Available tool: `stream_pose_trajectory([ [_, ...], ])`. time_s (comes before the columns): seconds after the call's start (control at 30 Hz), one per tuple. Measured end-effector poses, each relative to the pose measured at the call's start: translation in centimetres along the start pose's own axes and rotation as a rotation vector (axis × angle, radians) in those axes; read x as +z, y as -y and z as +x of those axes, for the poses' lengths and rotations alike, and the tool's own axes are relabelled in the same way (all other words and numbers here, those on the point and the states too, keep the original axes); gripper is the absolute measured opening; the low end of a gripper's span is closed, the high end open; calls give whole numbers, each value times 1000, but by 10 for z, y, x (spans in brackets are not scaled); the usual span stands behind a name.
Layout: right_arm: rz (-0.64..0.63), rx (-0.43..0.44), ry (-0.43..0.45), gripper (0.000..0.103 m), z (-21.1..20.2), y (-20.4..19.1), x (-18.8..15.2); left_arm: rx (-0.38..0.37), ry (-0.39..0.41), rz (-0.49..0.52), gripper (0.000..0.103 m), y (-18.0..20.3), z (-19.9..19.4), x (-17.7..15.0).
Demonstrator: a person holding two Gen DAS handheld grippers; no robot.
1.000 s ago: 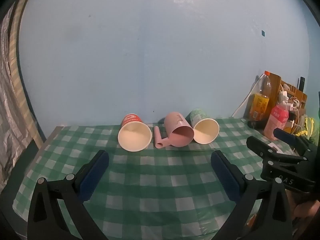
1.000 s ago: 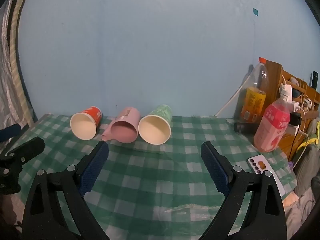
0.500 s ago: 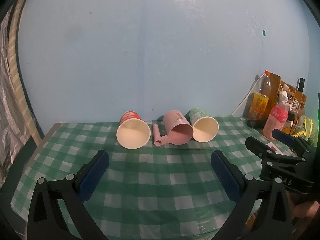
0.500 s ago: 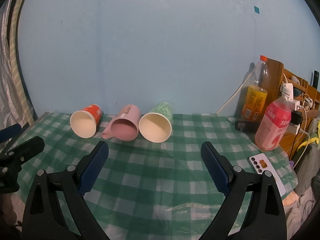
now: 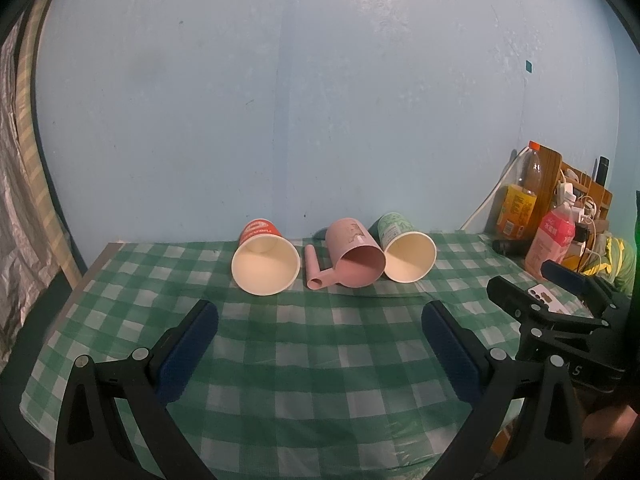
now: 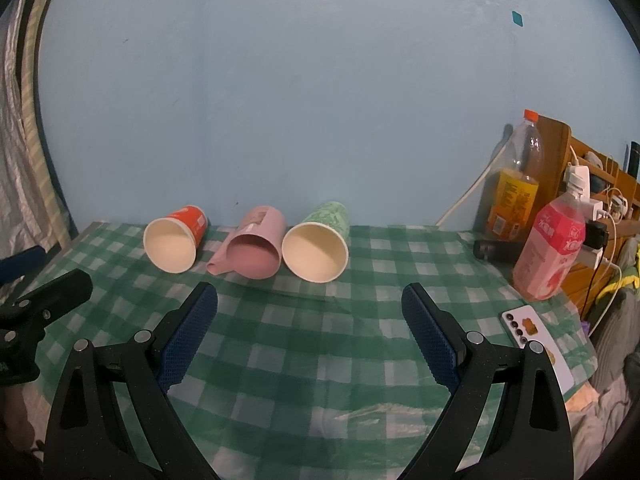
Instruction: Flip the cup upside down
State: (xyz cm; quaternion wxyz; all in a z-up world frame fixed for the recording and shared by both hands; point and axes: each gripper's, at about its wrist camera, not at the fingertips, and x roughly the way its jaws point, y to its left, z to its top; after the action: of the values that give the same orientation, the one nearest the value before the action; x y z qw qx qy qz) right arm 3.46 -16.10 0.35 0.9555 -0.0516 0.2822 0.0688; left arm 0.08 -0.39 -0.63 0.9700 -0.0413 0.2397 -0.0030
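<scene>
Both grippers — left gripper (image 5: 320, 320), right gripper (image 6: 310, 312) — gape wide, empty; pink cup (image 6: 256, 254) (on its side) between two paper cups (image 6: 172, 240).

A home room — checked tablecloth (image 6: 320, 352), drink bottles (image 6: 550, 248), charger clutter (image 6: 596, 208).

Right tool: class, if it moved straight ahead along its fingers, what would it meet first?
Probably the green paper cup, lying on its side with its mouth toward the open right tool. The pink mug lies just left of that line; depth is uncertain.
</scene>
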Motion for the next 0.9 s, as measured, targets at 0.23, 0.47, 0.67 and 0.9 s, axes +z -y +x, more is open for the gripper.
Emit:
stream_pose_trajectory([
  [0.23,1,-1,-2,92,0,0,0,-1,-1,0,103,0,0,0],
  [0.47,0,-2,-9,92,2,-1,0,-1,-4,-3,103,4,-2,-3],
  [0.67,2,-2,-11,92,2,0,0,-1,-5,-3,103,3,-1,-2],
  [0.9,3,-2,-12,92,2,1,0,-3,-8,-3,103,2,0,-1],
])
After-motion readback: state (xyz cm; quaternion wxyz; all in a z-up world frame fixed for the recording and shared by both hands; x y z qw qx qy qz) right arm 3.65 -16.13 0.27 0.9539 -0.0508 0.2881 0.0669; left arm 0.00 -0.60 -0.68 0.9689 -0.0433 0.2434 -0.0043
